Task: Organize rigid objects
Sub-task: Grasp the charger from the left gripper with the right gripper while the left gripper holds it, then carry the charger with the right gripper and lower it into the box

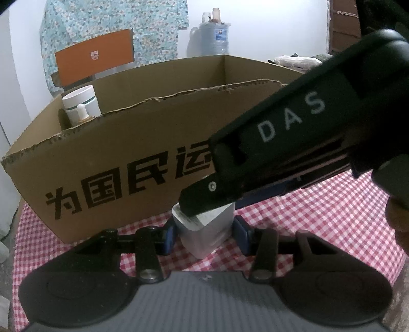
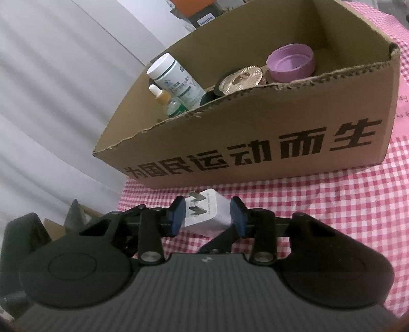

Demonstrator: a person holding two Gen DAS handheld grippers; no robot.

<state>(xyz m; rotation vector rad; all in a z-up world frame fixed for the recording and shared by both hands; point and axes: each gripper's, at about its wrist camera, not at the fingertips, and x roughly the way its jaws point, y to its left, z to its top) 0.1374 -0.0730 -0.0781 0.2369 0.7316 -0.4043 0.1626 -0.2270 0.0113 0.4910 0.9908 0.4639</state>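
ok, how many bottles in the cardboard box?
3, all at the box's left end: tall white bottle, dropper bottle beside it, small green-labelled bottle lowest. The front wall may hide more.

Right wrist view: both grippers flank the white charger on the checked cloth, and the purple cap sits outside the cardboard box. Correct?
Not quite. The purple cap lies inside the cardboard box, as the right wrist view shows. The white charger does sit on the checked cloth between the fingers of both grippers.

Orange chair (image 1: 94,57), water jug (image 1: 213,38), patterned cloth (image 1: 110,23).
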